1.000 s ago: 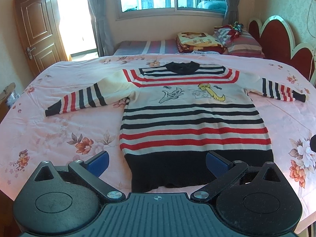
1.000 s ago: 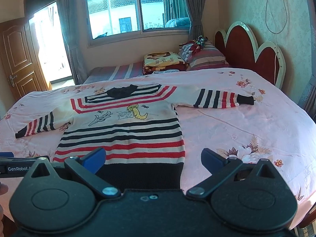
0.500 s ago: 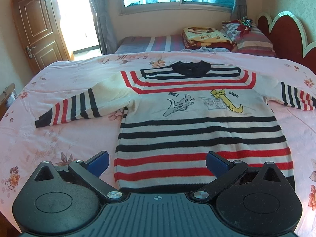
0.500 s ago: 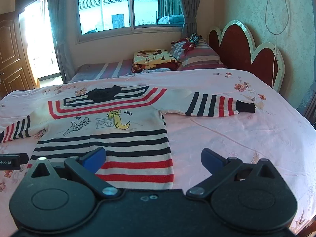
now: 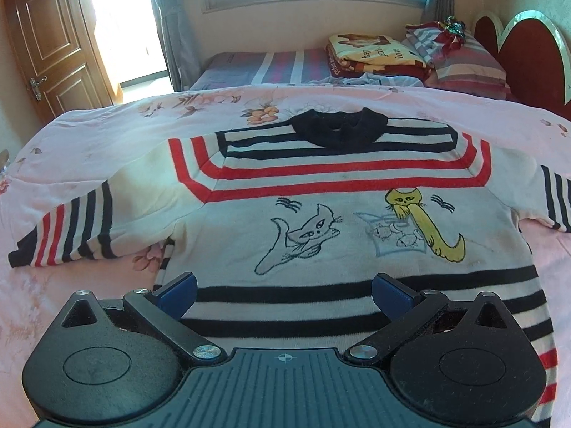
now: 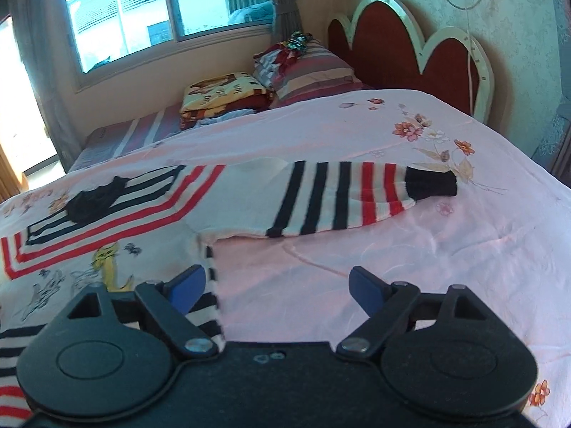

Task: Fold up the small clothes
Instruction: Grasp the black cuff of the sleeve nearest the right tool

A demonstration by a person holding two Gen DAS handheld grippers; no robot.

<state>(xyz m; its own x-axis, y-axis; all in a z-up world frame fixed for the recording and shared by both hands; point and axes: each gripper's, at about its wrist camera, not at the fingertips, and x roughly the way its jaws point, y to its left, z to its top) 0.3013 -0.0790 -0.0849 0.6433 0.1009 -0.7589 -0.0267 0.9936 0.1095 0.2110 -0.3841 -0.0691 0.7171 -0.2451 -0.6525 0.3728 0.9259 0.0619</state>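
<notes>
Sweater [image 5: 321,221] is lying flat on the pink bed [image 5: 89,135], sleeves spread. Left claw [image 5: 284,290] is hovering wide open over its striped body; right claw [image 6: 276,285] is closing, nothing gripped, over its side edge.

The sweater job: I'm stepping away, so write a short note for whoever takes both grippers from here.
Left gripper: open, holding nothing, over the sweater's body.
Right gripper: jaws closing with nothing gripped, above the sweater's side edge below the right sleeve.
The sweater lies face up and flat on the pink bedspread, both sleeves spread out to the sides, the left sleeve included.
Done: it is laid out; no fold made.
Left: fold the sleeves in, then the body.
</notes>
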